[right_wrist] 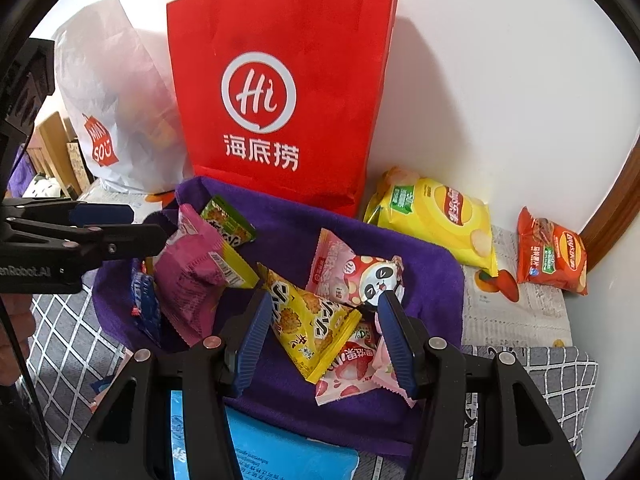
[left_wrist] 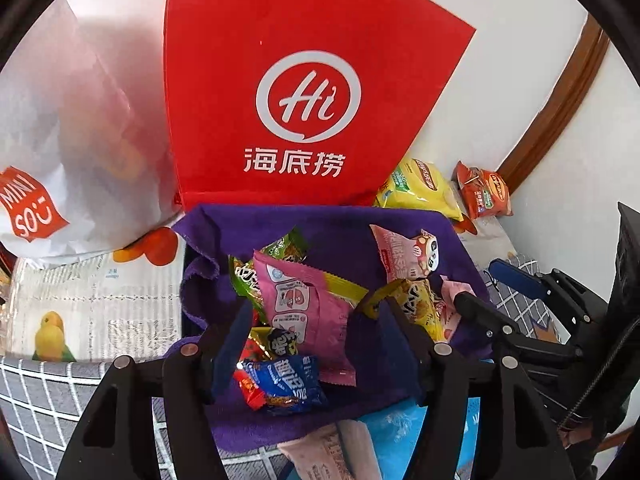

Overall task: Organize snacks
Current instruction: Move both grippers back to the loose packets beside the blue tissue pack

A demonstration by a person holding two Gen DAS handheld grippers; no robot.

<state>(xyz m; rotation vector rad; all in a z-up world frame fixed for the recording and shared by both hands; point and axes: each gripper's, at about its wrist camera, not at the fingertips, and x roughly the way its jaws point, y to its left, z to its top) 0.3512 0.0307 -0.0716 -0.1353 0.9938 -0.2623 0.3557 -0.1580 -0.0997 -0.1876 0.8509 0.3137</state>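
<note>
A purple cloth-lined bin (left_wrist: 340,232) (right_wrist: 432,272) holds several snack packets. My left gripper (left_wrist: 314,306) hangs open over its left side, with a pink packet (left_wrist: 304,312) lying loose between the fingers; neither pad presses on it. A green packet (left_wrist: 284,250) and a blue packet (left_wrist: 284,380) lie around it. The right wrist view shows this gripper (right_wrist: 148,224) from the side, above the pink packet (right_wrist: 192,272). My right gripper (right_wrist: 325,298) stands open over a yellow packet (right_wrist: 316,320), beside a panda packet (right_wrist: 356,276) and a strawberry packet (right_wrist: 352,368).
A red paper bag (right_wrist: 280,80) and a white shop bag (right_wrist: 116,92) stand against the wall behind the bin. A yellow crisp bag (right_wrist: 436,216) and an orange packet (right_wrist: 552,256) lie at the right. A blue pack (right_wrist: 280,452) lies at the front on checked cloth (right_wrist: 68,344).
</note>
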